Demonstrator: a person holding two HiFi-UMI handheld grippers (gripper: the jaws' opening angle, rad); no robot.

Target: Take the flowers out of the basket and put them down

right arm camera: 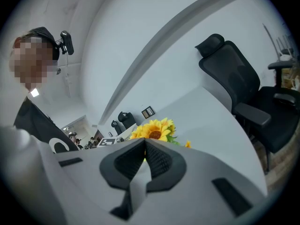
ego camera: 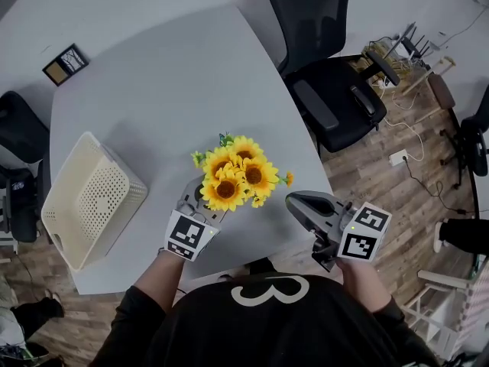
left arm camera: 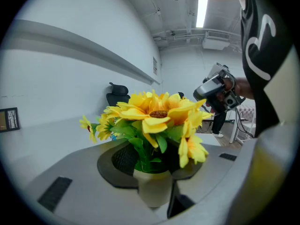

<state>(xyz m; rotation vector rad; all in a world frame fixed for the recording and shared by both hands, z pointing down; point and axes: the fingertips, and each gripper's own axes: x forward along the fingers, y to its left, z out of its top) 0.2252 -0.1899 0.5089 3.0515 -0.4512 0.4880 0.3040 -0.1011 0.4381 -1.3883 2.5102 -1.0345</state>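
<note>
Left tongs clamp the cream pot of yellow artificial sunflowers near the grey desk's front edge; whether it rests there is hidden. Right tongs are pinched together, empty. Cream perforated basket lies at the left edge.

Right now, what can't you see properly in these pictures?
1. The flower pot: in the head view the sunflowers cover it. Only the left gripper view shows it.
2. Whether the pot stands on the table: the left gripper and the blooms hide its underside in every view.
3. The small framed picture: too small in the head view to tell what it shows.
</note>
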